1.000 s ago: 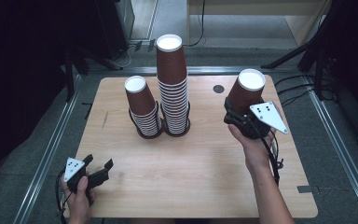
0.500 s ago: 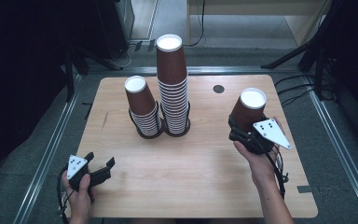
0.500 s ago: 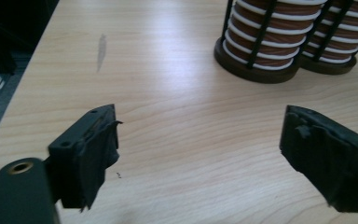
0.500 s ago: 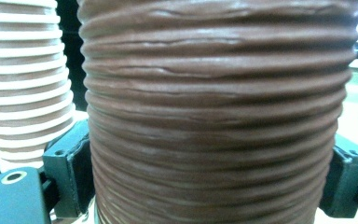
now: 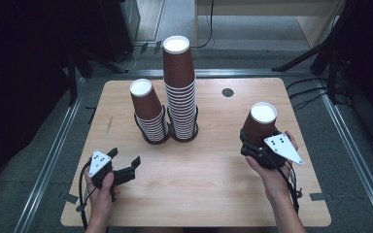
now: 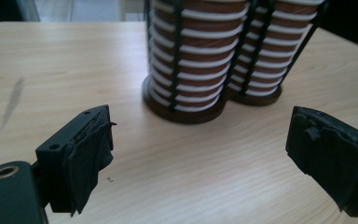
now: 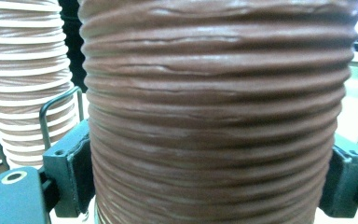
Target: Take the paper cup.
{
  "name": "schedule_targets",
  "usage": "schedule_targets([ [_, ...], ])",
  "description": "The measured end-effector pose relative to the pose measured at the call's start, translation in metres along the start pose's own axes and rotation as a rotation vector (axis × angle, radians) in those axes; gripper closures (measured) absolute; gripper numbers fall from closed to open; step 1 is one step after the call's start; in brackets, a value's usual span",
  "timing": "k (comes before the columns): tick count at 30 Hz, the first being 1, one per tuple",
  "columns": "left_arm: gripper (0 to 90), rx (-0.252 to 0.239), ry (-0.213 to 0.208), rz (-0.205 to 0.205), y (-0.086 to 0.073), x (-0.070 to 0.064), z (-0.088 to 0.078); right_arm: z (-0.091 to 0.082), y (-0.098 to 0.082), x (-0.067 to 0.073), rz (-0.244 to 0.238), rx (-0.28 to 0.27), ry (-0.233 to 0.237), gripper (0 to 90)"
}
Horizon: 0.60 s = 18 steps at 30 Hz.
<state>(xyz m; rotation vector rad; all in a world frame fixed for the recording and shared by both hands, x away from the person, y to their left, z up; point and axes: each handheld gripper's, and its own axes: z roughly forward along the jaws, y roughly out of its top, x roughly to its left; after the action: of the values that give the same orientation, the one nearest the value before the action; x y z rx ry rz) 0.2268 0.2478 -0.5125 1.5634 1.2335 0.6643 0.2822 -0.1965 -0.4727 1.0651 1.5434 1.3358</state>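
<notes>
Wooden table (image 5: 209,194), two wire holders on its far half, each with upside-down brown ribbed paper cups. Tall cup stack (image 5: 180,92) in the middle, short cup stack (image 5: 148,111) just left of it, touching or nearly so.

Step in hand, as I judge it: a single cup taken from a stack is being brought down to the table at the right. Single cup (image 5: 260,124), upside down, white bottom up, tilted a bit, sits over the right side of the table, well apart from both stacks. Right gripper (image 5: 258,145) is clamped on its lower wall; the right gripper view shows both pads pressed against the ribbed side. Can't tell if the rim touches the wood yet.

Left gripper (image 5: 124,167) is near the front left corner, jaws spread wide, nothing between them, aimed at the short stack's base in the left gripper view.

Next move calls for: seat the cup flat on the table, then release without tipping it; the left gripper looks ready to go for the short stack.

Versus a second ago: the held cup is lower and nearer the person. The left gripper's jaws have just been opening, empty, and that hand has shifted right and slightly up. Stacks unchanged.
</notes>
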Motion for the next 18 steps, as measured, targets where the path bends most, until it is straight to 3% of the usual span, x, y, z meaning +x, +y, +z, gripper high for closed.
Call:
schedule_targets([
  [5, 7.4, -0.017, -0.012, 0.009, 0.013, -0.012, 0.015, 0.001, -0.005, 0.0, -0.02, 0.01, 0.041, 11.9],
  [10, 7.4, -0.009, -0.029, 0.029, 0.016, -0.021, 0.026, 0.003, -0.01, 0.007, -0.057, 0.022, 0.065, 12.0],
  [18, 7.4, -0.03, -0.063, 0.076, 0.023, -0.039, 0.029, 0.007, -0.02, 0.027, -0.11, 0.029, 0.098, 11.9],
])
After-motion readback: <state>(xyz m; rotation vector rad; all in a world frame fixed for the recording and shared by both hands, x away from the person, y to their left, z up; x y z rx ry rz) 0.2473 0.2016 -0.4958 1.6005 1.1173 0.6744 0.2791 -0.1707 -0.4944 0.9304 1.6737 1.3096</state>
